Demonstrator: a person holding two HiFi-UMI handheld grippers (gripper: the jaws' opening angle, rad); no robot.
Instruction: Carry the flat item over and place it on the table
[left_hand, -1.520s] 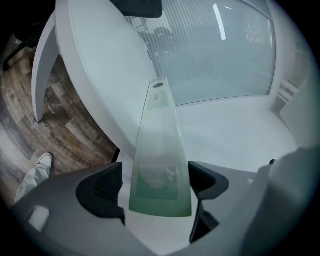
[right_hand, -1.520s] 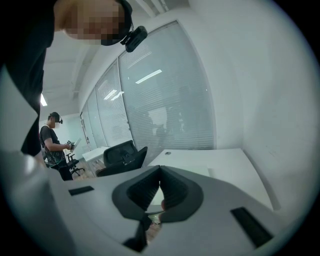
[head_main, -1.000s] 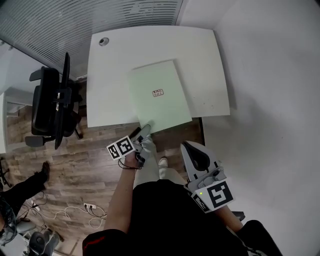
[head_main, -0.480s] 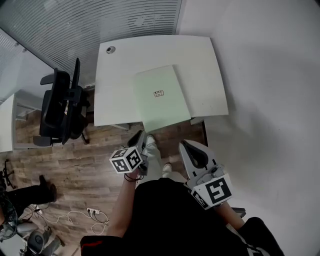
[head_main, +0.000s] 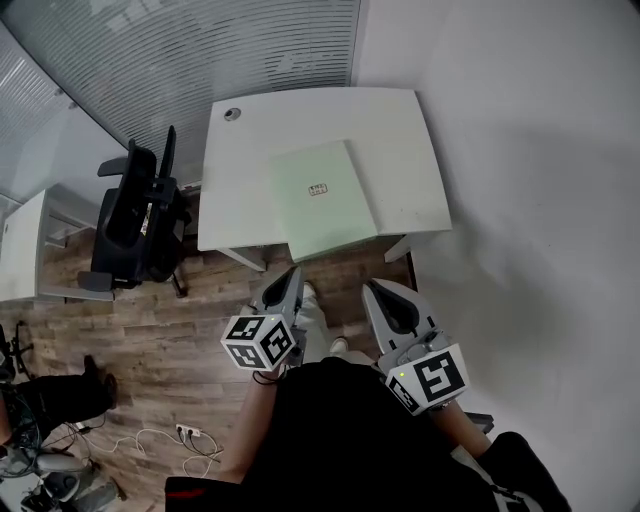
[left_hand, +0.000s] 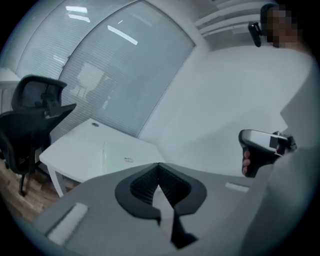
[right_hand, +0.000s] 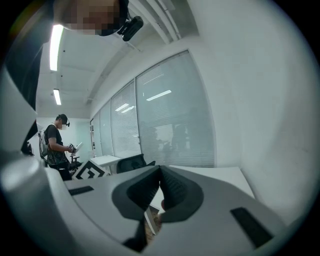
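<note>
Left gripper (head_main: 290, 283) has pulled back off the near edge of the flat item (head_main: 322, 195) and lifted toward the body. Its jaws have just been closing and now meet on nothing, while the right gripper (head_main: 378, 295), at its 3 o'clock, also has its jaws together and empty. Flat item lies on the table (head_main: 405, 130) at 12 o'clock from both grippers and well apart from them, its near corner slightly past the table's 6 o'clock edge; it reads as placed and released, so the task looks essentially done.

The white table (head_main: 405, 130) bears a pale green flat item (head_main: 330, 215) (near corner overhanging).
</note>
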